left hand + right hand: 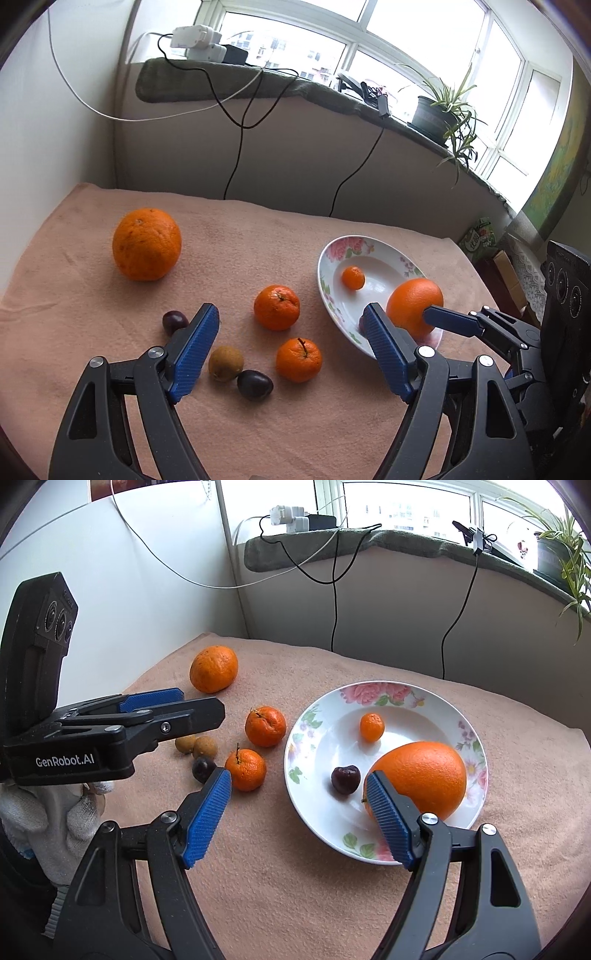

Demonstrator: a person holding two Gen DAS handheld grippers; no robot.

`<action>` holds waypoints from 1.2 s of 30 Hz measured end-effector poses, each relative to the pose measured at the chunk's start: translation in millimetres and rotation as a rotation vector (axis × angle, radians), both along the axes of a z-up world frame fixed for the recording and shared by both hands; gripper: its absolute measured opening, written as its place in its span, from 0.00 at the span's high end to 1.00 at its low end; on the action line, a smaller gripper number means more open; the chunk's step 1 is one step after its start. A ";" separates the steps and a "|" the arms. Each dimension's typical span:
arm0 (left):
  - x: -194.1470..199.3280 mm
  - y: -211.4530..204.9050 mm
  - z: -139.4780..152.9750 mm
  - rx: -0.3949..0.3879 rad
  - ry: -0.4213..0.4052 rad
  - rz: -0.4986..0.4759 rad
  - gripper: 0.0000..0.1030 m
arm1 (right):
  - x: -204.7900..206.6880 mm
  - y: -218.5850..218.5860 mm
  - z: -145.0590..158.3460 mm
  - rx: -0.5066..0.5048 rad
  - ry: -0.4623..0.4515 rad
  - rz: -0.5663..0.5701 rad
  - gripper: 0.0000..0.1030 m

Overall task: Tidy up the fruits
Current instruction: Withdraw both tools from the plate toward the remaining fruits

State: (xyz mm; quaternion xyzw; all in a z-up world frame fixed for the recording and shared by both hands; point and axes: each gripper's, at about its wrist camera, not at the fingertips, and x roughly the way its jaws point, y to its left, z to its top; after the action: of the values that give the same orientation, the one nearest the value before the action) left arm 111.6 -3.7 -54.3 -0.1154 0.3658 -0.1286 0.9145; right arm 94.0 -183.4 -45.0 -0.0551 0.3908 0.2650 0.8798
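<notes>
While both pairs of tongs stand wide with nothing pressed between their blue pads, fruit lies spread on the counter [258, 229] under a peach-coloured towel. The left tongs [291, 339] hang over the loose fruit: between their fingers, in the left wrist view, sit two mandarins, one farther off [276, 307] and one nearer with a stalk [299, 360]. Just beside the nearer one lie a brown kiwi-like fruit [225, 363] and a dark plum [255, 384], these two touching. Another dark plum [174, 322] shows partly behind the left finger. A big orange [146, 243] sits well apart toward the far left of the towel.

The right tongs [299, 794] hover at the near rim of a white plate with a flower pattern [388, 694]. Their right finger stands in front of a large orange [424, 775] that rests in the plate; whether the pad touches it cannot be told. Their left finger is over the towel beside the stalked mandarin. Also in the plate are a small mandarin [372, 726] near the far side and a dark cherry-like fruit [345, 779] close to the large orange, apart from it.

A gloved hand [55, 819] carries the left tongs, seen from the right wrist view. Beyond the counter, a windowsill holds a potted plant [443, 107], and black and white cables [236, 122] hang down the wall.
</notes>
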 end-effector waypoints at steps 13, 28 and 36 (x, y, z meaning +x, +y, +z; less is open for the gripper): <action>-4.0 52.2 -10.1 -0.017 0.015 0.107 0.22 | 31.3 19.8 6.2 0.021 0.029 0.014 0.24; 12.8 95.3 -21.5 -0.010 0.036 0.169 0.22 | 77.0 69.3 7.5 0.056 0.100 0.044 0.24; 34.6 106.2 -31.7 -0.039 0.063 0.156 0.22 | 108.9 100.6 -0.6 0.098 0.184 0.073 0.24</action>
State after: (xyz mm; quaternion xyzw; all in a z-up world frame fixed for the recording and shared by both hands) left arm 146.2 102.5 -86.0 -0.1655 0.3819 -0.0603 0.9073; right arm 202.9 -82.8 -45.5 -0.0014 0.4541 0.3196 0.8316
